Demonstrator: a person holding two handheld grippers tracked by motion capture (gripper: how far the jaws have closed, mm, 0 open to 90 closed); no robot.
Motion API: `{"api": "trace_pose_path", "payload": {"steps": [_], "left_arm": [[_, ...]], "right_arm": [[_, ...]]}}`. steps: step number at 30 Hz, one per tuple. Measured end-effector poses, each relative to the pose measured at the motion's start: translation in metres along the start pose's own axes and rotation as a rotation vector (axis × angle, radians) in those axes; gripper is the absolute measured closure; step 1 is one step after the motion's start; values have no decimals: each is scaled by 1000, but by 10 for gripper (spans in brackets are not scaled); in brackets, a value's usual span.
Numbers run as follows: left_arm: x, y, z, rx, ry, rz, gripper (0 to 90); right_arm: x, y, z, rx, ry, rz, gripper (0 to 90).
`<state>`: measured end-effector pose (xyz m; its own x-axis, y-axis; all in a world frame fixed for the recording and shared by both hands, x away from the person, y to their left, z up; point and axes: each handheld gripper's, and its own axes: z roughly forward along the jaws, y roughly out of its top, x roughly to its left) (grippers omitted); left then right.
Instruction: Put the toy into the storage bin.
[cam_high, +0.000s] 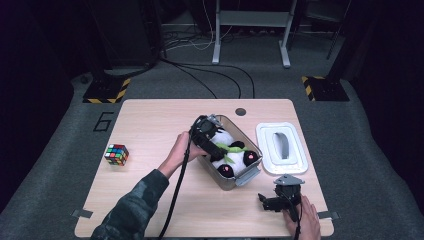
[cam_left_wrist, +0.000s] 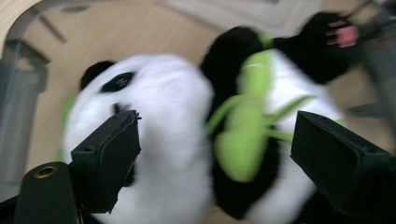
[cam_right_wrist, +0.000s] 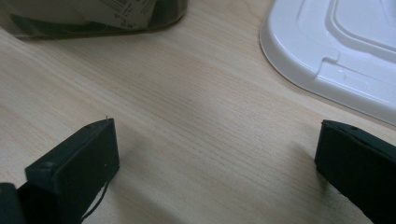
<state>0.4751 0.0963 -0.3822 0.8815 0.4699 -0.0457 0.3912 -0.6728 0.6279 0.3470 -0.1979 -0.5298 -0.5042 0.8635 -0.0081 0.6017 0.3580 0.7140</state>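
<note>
item: left gripper (cam_left_wrist: 217, 154), set over the plush panda (cam_left_wrist: 177, 154) inside the clear storage box (cam_high: 239, 180). jaws are held wide, one at each flank of the toy's body; firm pad contact cannot be made out, so no grip is recorded. step judged in hand: seizing the panda in the box, to take it out or settle it. best done by centring the jaws on the torso, clear of the green leaf (cam_left_wrist: 243, 140), and closing until the plush is squeezed evenly before any lift past the box wall.
item: right gripper (cam_right_wrist: 217, 158), jaws wide, nothing held, parked on the bare table (cam_right_wrist: 196, 107) beside the white lid (cam_right_wrist: 327, 51).
item: puzzle cube (cam_high: 116, 154), well apart near the table's left edge.
</note>
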Motion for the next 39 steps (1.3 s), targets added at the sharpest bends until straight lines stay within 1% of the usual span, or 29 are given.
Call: {"api": "trace_pose_path", "payload": {"steps": [2, 3, 4, 6, 8, 10, 12, 14, 16, 17, 19, 20, 24, 25, 26, 28, 29, 30, 31, 32, 33, 34, 35, 36, 37, 38, 39], "left_arm": [[-11, 0, -4, 1, -32, 25, 140], [-14, 0, -4, 4, -35, 40, 131], [-20, 0, -4, 22, -40, 61, 122], [-27, 0, -2, 49, -35, 81, 98], [-29, -1, 2, 76, -16, 93, 79], [-28, -1, 5, 86, -15, 89, 73], [-30, -2, 7, 95, -6, 87, 71], [-31, -3, 10, 121, 4, 93, 71], [-32, -3, 15, 144, 18, 88, 71], [-32, -3, 18, 166, 29, 90, 72], [-32, -2, 22, 181, 31, 85, 72], [-32, -1, 24, 199, 41, 88, 72], [-30, 0, 32, 229, 50, 84, 77], [-29, 1, 34, 235, 58, 83, 79], [-29, 2, 36, 252, 66, 90, 83], [-31, 4, 38, 269, 77, 88, 88], [-31, 5, 39, 278, 84, 95, 88], [-32, 6, 38, 282, 85, 94, 88], [-31, 6, 37, 281, 81, 95, 88], [-30, 6, 35, 269, 65, 86, 88], [-28, 6, 31, 246, 46, 76, 88], [-27, 5, 26, 226, 40, 68, 88], [-26, 4, 20, 191, 35, 60, 89], [-25, 3, 17, 168, 33, 52, 96], [-25, 2, 12, 138, 42, 47, 108], [-23, 1, 8, 122, 50, 51, 108], [-22, -1, 5, 109, 46, 43, 107]], "right_arm": [[0, 0, 0, 0, 0, 0, 0], [0, 0, 0, 0, 0, -1, 0], [0, 0, 0, 0, 0, 0, 0], [0, 0, 0, 0, 0, 0, 0], [0, 0, 0, 0, 0, 0, 0], [0, 0, 0, 0, 0, 0, 0], [0, 0, 0, 0, 0, 0, 0], [0, 0, 0, 0, 0, 1, 0], [0, 0, 0, 0, 0, 0, 0], [0, 0, 0, 0, 0, 0, 0], [0, 0, 0, 0, 0, 1, 0], [0, 0, 0, 1, 0, 4, 0], [0, 0, 0, 0, 0, 0, 0], [0, 0, 0, 1, 0, 4, 0], [0, 0, 0, 0, 0, 0, 0], [0, 0, 0, 0, 0, 2, 0], [0, 0, 0, 0, 0, 2, 0], [0, 0, 0, 0, 0, 2, 0], [0, 0, 0, 1, 0, 5, 0], [0, 0, 0, 1, 0, 3, 0], [0, 0, 0, 1, 0, 4, 0], [0, 0, 0, 0, 0, 0, 0], [0, 0, 0, 0, 0, 0, 0], [0, 0, 0, 0, 0, 1, 0], [0, 0, 0, 0, 0, 0, 0], [0, 0, 0, 0, 0, 0, 0], [0, 0, 0, 0, 0, 1, 0]]}}
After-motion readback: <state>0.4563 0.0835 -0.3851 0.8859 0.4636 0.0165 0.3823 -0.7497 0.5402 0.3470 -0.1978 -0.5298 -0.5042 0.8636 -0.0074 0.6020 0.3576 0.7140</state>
